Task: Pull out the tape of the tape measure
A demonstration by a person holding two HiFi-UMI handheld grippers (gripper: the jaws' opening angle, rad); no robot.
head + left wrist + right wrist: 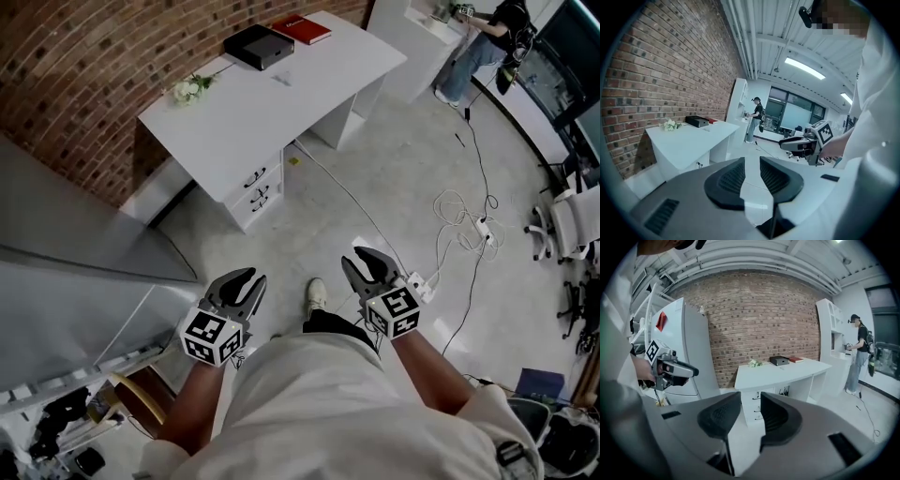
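- the left gripper (752, 164) is held low in front of the person's body; its jaws are seen standing apart, with only floor showing between them.
- the right gripper (751, 401) is held beside it at about the same height; its jaws are likewise parted and closed on nothing.
- both grippers are held over the pale floor (375, 178), one on each side of the person's shoe (317, 295) and well apart from the white desk (281, 103).
- a black box (258, 45) and a red book (302, 28) are seen at the desk's far end, and a bunch of white flowers (190, 89) lies near the brick wall (84, 84).
- a power strip (483, 228) with loose cables is seen on the floor to the right.
- another person (483, 42) is seen standing at a white counter in the far corner.
- the tape measure cannot be made out in any view.
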